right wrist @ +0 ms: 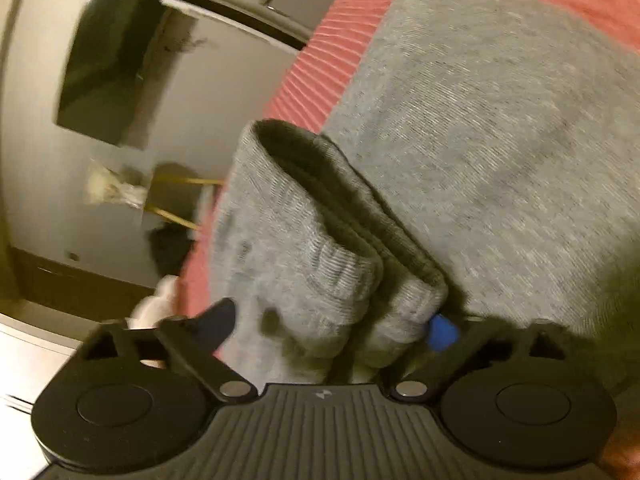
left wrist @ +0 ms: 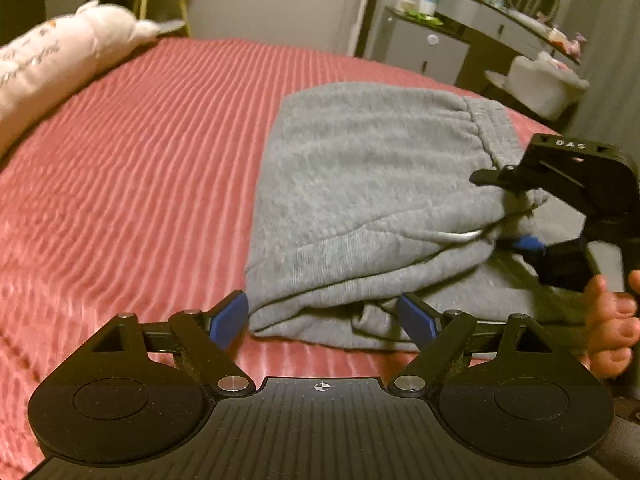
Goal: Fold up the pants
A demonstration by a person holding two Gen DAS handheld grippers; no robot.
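Left hand-held gripper gapes; right hand-held gripper straddles blurred pants, grip unclear

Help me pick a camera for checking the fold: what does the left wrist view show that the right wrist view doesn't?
Only the left wrist view shows the whole folded stack of grey pants, the open left gripper at its near edge, the right gripper from outside, a plush toy and a dresser. Only the right wrist view shows cuffed fabric between the right gripper's fingers up close; the jaws stand wide, so the grip is unclear. Both show the pants and the red bedspread.
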